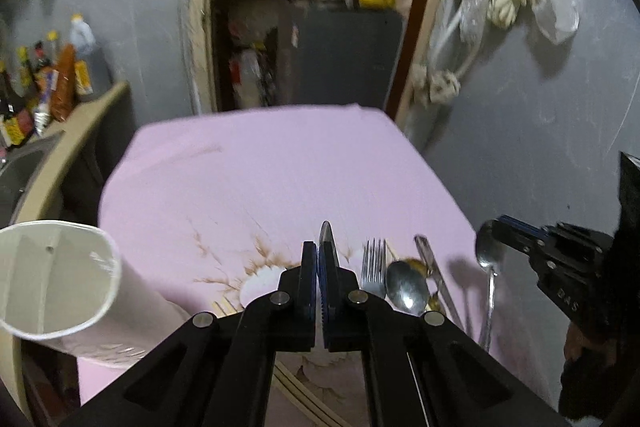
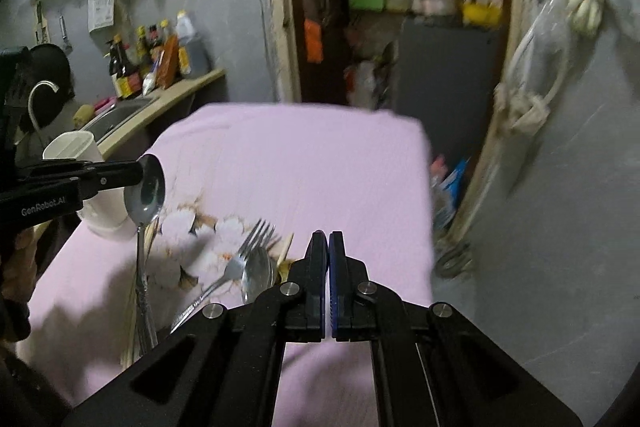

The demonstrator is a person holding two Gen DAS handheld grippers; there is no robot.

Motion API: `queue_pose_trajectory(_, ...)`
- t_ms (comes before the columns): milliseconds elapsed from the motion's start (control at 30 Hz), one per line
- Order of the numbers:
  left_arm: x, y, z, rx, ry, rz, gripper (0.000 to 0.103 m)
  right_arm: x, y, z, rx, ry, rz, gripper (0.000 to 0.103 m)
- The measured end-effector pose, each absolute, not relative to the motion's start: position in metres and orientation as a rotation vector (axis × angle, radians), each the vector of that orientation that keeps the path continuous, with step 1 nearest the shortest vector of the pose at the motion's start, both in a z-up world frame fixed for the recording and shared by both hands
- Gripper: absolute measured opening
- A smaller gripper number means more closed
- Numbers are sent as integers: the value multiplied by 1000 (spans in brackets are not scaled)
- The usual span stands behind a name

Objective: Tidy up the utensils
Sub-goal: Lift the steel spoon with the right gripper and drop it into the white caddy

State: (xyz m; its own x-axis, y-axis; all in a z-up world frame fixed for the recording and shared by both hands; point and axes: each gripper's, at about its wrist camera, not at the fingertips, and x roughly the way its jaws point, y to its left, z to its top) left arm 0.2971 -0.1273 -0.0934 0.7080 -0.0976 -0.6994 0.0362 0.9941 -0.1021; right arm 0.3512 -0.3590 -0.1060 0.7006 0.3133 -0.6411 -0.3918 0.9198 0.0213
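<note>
Left wrist view shows the left gripper [image 1: 319, 255] clamped on a spoon [image 1: 327, 237] that appears there only as a thin edge above the fingertips; its handle is hidden under the black fingers; the right wrist view shows at left centre that the grip is on the bowl, with the handle hanging down over the pink cloth [image 2: 304, 163]; the right gripper [image 2: 329, 247] has its fingers pressed together, and nothing can be made out between them from its own camera; at the right edge of the left wrist view a second spoon [image 1: 486, 255] has its bowl right against that gripper's tip, but whether it is pinched or only overlapped I cannot tell; on the cloth, low and right of centre in the same view, lie a fork [image 1: 374, 263], a loose spoon [image 1: 406, 287] and a long metal piece [image 1: 434, 271] too blurred to name, all cut off by the finger frame; pale chopsticks [image 1: 304, 395] show only in the gap between the arms; a white utensil holder [image 1: 56, 279] stands at the lower left, its mouth open to the camera, its base partly cut off; bottles [image 2: 152, 63] crowd the counter at upper left beside a sink [image 2: 120, 115]; the doorway shelves behind are smeared by blur
</note>
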Motion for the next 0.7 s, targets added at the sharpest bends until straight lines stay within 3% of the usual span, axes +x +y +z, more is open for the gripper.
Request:
queue_pose_trajectory(333, 264, -113, -48, -84, 572, -10, 2, 295, -353, -31, -151, 532, 214, 2)
queue_pose_trajectory(700, 235, -40, 19, -147, 391, 27, 2, 249, -295, 51, -131, 305, 151, 2)
